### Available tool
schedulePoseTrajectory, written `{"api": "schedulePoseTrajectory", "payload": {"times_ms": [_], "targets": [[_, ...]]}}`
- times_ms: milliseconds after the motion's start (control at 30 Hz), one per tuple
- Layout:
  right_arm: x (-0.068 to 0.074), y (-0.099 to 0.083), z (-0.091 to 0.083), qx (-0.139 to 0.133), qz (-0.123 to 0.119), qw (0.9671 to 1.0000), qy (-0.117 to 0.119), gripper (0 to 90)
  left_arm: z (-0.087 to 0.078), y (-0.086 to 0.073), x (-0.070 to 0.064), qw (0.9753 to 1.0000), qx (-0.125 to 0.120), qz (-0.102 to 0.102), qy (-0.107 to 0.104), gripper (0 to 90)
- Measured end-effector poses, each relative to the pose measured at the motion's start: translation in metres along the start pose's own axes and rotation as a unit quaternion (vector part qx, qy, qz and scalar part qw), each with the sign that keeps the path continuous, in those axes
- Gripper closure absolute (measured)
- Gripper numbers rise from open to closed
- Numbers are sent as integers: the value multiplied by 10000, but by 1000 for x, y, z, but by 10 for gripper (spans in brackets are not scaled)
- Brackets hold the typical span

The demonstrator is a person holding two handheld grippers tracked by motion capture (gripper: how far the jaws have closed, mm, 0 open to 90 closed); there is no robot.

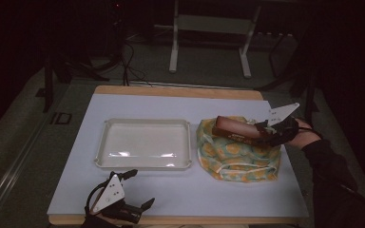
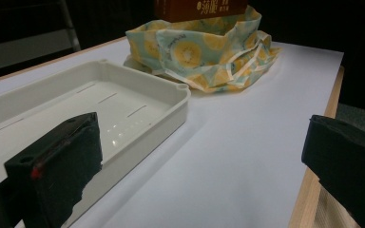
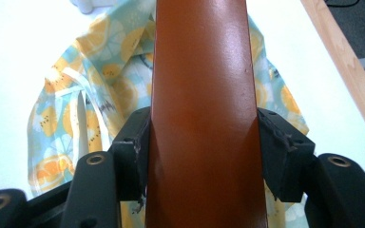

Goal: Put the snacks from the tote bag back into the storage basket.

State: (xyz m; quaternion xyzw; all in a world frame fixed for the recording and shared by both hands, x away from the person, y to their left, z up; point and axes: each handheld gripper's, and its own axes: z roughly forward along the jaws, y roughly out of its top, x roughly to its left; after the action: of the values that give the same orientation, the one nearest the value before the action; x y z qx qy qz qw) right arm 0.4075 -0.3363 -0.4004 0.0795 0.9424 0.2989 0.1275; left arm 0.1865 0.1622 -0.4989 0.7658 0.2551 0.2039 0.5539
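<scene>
Right gripper (image 1: pixel 265 130) in the high view is clamped on one end of a long brown box (image 1: pixel 235 128), holding it level over the mouth of the fruit-print bag (image 1: pixel 237 159) at the right of the white mat (image 1: pixel 180 194). Gripping the end leaves the rest of the box free to pass the bag's rim; whether it is going in or coming out cannot be told. An empty white tray (image 1: pixel 145 144) lies just left of the bag, apart from it, a likely place for the bag's contents. Left gripper (image 1: pixel 140 190) waits near the mat's front edge, below the tray, with its jaws spread and nothing between them.

Left gripper view: both jaws stand wide apart, the tray (image 2: pixel 171 107) past the left one, the bag (image 2: pixel 204 57) farther off with the box (image 2: pixel 199 8) above its opening. The bag slumps open, its white straps loose on the mat.

Right gripper view: the jaws press the box (image 3: pixel 202 109) on its two narrow sides, so its broad glossy face points up at the camera. Below lies the bag (image 3: pixel 71 118), mat on either side.
</scene>
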Motion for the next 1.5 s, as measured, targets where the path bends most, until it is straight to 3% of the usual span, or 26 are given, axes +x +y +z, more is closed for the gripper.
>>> {"api": "schedulePoseTrajectory", "payload": {"times_ms": [400, 733, 967, 1500], "targets": [[-2, 26, -11, -10, -223, 9998, 6, 426, 0, 0, 0, 10000, -29, 0, -32, 0], [0, 52, -9, -3, -540, 9985, 55, 426, -1, 0, -1, 10000, -13, 61, -1, 0], [3, 68, -1, -41, -730, 9971, 207, 426, -1, 0, 0, 10000, -29, 59, 12, 0], [20, 119, 36, -10, -1320, 9894, 612, 426, -2, 0, -2, 10000, -28, 57, -56, 0]]}}
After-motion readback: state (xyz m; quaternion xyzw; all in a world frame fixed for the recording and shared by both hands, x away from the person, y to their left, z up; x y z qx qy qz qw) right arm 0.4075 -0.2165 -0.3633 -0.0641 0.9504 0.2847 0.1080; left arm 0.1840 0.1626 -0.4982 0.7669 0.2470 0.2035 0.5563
